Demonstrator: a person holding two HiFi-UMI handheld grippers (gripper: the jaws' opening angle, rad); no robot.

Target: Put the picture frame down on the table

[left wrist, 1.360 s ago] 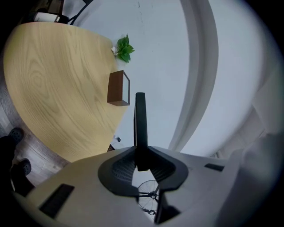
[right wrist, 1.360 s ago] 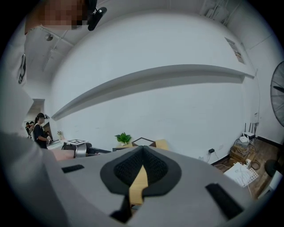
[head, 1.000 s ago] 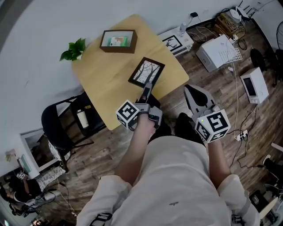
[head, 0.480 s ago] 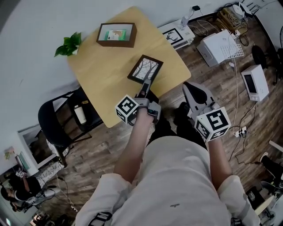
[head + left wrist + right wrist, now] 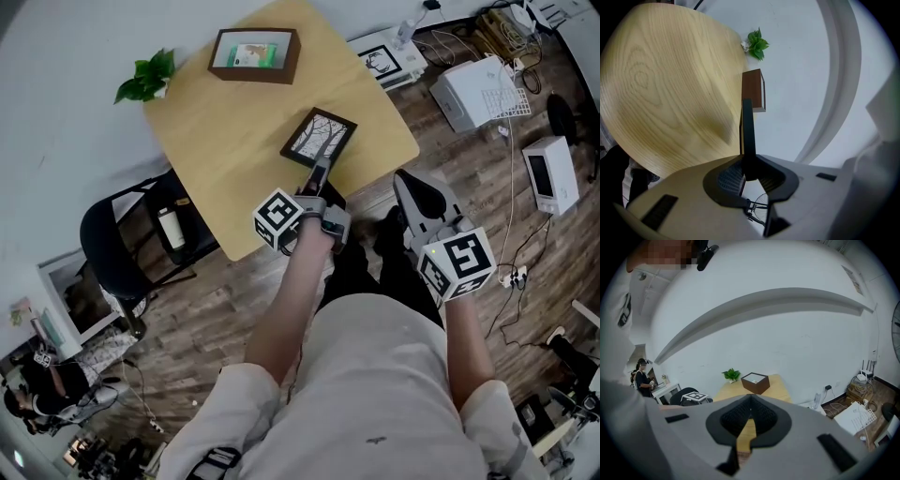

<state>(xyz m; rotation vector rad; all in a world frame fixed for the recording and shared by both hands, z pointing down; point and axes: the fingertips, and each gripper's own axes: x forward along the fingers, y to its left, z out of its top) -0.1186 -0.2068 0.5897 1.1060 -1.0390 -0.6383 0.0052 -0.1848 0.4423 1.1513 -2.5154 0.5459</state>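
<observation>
A dark picture frame (image 5: 319, 139) with a tree print lies nearly flat, low over the near right part of the light wooden table (image 5: 216, 150). My left gripper (image 5: 317, 176) is shut on the frame's near edge. In the left gripper view the picture frame (image 5: 748, 136) shows edge-on as a thin dark strip clamped in the left gripper (image 5: 748, 171), with its shadow on the table (image 5: 670, 93). Whether the frame touches the wood I cannot tell. My right gripper (image 5: 412, 185) hangs over the floor to the right of the table, jaws shut and holding nothing; the right gripper (image 5: 750, 401) looks toward the table (image 5: 778, 385).
A brown box (image 5: 255, 54) and a small green plant (image 5: 145, 77) stand at the table's far side by the white wall. A black chair (image 5: 122, 244) with a bottle (image 5: 169, 225) sits on the left. White appliances (image 5: 478, 94) and cables lie on the floor at the right.
My left gripper still holds the frame at about the same spot over the table. The head camera has shifted a little. The right gripper has stayed put.
</observation>
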